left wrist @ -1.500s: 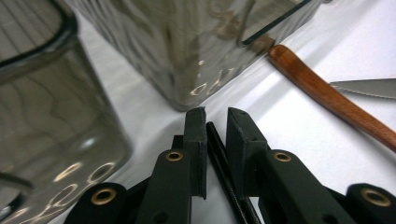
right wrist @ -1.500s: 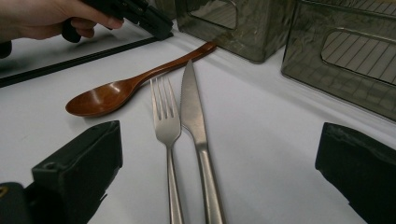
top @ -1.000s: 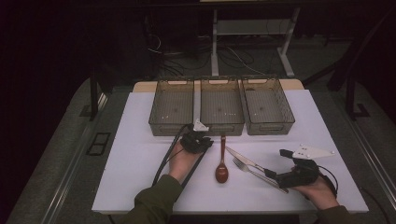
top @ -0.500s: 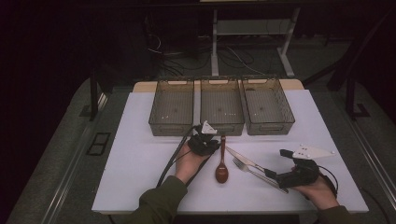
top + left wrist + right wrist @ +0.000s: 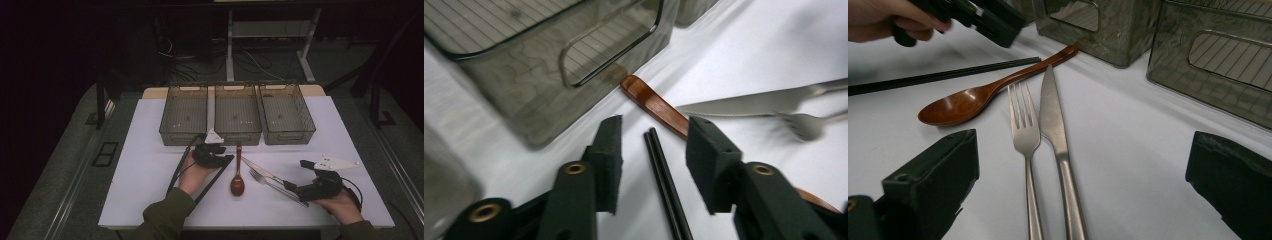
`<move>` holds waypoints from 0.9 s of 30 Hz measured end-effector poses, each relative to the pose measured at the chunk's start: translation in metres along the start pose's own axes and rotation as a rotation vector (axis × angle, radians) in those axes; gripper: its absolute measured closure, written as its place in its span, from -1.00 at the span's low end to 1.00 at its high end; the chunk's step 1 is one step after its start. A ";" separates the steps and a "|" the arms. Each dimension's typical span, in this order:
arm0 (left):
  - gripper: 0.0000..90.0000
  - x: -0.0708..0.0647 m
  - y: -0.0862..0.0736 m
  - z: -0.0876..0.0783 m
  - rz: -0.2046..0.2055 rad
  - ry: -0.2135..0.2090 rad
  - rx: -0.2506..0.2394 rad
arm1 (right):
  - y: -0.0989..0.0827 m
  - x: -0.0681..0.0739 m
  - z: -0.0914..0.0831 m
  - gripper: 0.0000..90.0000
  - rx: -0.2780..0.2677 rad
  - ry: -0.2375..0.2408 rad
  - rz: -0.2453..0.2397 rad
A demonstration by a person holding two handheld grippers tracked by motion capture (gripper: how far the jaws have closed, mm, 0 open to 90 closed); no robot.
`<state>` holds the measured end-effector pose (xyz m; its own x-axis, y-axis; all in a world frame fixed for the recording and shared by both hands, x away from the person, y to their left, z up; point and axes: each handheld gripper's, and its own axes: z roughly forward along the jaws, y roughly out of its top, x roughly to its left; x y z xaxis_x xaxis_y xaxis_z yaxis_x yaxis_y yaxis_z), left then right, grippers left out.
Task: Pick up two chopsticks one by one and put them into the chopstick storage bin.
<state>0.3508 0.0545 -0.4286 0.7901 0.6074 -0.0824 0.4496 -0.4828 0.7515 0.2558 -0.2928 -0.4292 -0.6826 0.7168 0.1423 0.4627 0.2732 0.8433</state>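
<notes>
Two black chopsticks lie untouched between the left gripper's just-opening jaws; no writing legible

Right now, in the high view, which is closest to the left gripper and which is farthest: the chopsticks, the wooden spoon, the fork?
From the left gripper:
1. Black chopsticks, lying right under it.
2. Wooden spoon, just to its right.
3. Fork, farther right, toward the right gripper.

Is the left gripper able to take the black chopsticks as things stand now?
Probably yes. The left gripper has just been opening its jaws; the chopsticks lie flat on the table between them, untouched. The wooden spoon lies close beside.
</notes>
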 end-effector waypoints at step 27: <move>-0.24 0.003 -0.066 -0.094 -0.047 -0.103 -0.165 | -0.002 0.000 0.004 -1.00 0.036 0.047 -0.029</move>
<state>0.2843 0.1482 -0.4169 0.8119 0.5553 -0.1803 0.4197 -0.3405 0.8414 0.2566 -0.2912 -0.4331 -0.7213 0.6777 0.1428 0.4620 0.3171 0.8283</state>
